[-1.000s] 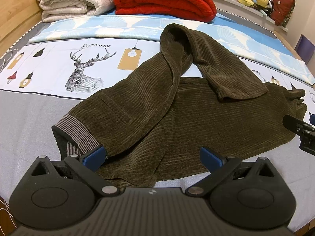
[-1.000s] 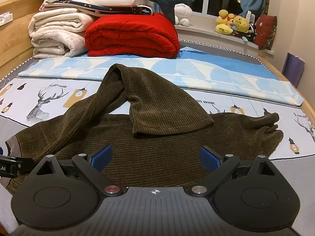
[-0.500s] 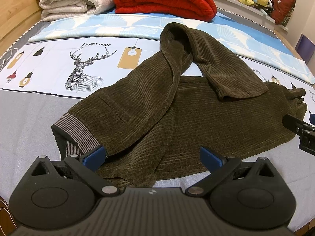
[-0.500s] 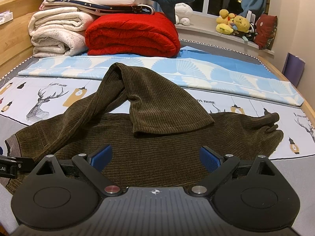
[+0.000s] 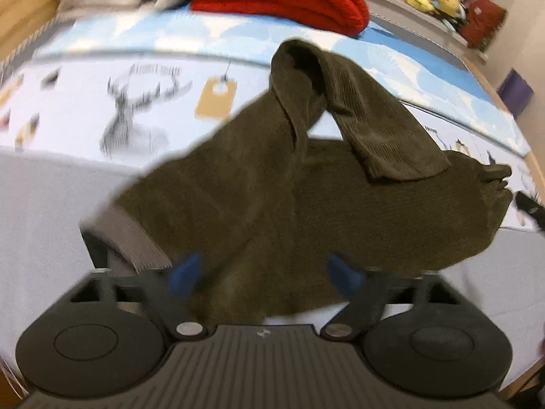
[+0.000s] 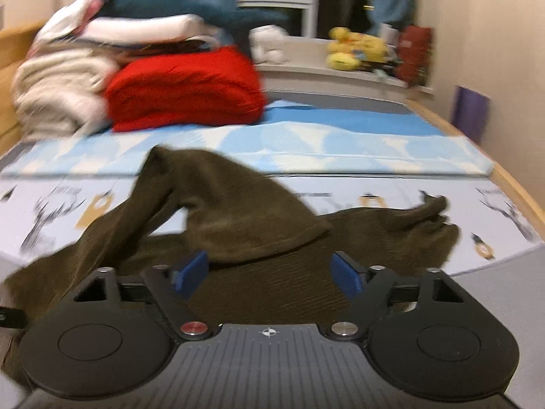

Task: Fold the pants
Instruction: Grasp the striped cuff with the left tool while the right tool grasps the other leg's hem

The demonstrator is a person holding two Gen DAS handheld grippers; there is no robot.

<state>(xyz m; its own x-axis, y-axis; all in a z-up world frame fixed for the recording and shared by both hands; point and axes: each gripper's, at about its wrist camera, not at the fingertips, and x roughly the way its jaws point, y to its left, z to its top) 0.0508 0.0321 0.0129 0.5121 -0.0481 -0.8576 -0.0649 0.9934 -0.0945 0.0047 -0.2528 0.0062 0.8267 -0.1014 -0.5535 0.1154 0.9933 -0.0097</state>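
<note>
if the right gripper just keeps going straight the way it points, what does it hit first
Most likely the brown pants spread on the bed: the right gripper is open just over them, the folded-back leg right ahead. Blur leaves depth uncertain.

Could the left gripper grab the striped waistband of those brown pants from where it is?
Probably yes. The left gripper is open, low over the near edge of the pants, and the waistband lies uncovered beside its left finger, though the picture is blurred.

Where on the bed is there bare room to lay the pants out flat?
Bare patches: the grey sheet left of the pants, the deer-print strip behind them, and the grey corner to their right. The head of the bed is crowded by the red blanket and white bedding.
</note>
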